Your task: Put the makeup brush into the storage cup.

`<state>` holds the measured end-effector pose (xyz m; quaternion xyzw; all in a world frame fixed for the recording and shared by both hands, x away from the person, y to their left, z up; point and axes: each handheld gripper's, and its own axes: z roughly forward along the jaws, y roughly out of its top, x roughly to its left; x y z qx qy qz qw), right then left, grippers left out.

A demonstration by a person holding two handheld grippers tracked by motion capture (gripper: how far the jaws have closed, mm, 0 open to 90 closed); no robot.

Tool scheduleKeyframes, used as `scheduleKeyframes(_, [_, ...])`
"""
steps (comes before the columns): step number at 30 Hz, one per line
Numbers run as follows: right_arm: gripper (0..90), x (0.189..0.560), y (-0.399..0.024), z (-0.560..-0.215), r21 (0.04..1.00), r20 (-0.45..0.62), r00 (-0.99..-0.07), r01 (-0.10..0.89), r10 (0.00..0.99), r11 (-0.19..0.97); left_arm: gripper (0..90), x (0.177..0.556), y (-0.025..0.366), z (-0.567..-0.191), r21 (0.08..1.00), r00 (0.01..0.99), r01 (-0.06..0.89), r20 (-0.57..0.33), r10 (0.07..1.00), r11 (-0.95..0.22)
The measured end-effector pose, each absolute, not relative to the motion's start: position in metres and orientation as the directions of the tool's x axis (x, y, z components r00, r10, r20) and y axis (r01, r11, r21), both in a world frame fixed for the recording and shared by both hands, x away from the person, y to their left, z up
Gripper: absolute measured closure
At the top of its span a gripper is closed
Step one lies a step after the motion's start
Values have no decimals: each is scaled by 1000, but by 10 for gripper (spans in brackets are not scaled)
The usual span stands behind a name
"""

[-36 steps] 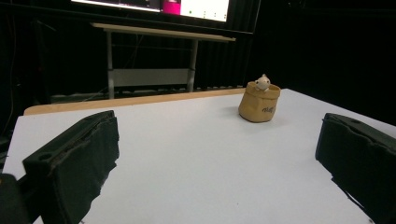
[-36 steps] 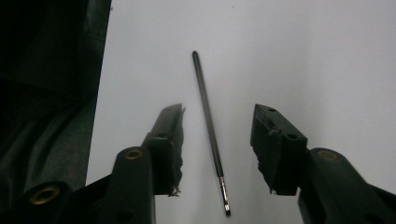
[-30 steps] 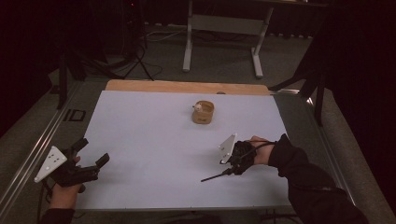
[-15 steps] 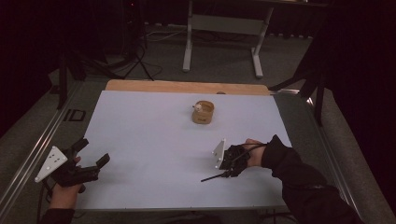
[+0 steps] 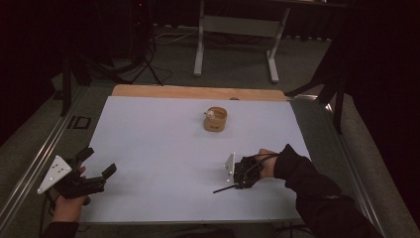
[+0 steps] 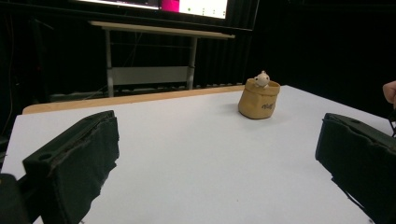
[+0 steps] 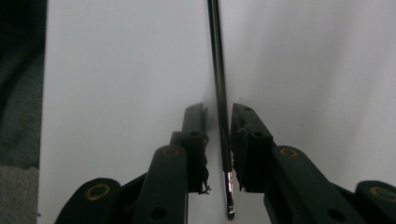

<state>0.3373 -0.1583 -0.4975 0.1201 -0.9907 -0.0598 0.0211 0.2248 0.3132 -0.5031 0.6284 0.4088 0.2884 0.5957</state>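
Right gripper point(image 5: 236, 179), lower right of the high view, low over the white table point(image 5: 163, 148), jaws just been closing around a thin black rod point(image 7: 219, 93) (small gap each side, not clamped yet). Rod lies flat on the table. Left gripper point(image 5: 96, 163), lower left, jaws wide apart, nothing between. Small tan pouch point(image 5: 215, 119) upper centre.

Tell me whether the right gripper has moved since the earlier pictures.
Yes. The right gripper has shifted toward the table's near edge, away from the pouch, fingers closing around the black rod.
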Motion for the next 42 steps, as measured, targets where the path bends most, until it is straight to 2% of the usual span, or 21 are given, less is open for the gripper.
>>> scheduleKeyframes(9, [774,340,-158,-509,64,13,-967,-253,-255,965,3,225,313,-504,984,498,173,-124,858,42])
scheduleKeyframes(16, [846,343,-158,-509,65,16,-969,-243,-245,968,3,225,313,-504,984,498,174,-125,858,42])
scheduleKeyframes(22, [854,344,-155,-507,58,24,-968,-248,-250,967,3,225,313,-504,984,500,172,-123,857,41])
scheduleKeyframes(33, [855,351,-153,-483,112,23,-975,-218,-222,969,3,225,309,-502,984,507,179,-111,855,21])
scheduleKeyframes(42, [855,355,-156,-469,169,40,-981,-179,-188,969,3,228,289,-496,973,576,225,-83,813,-60])
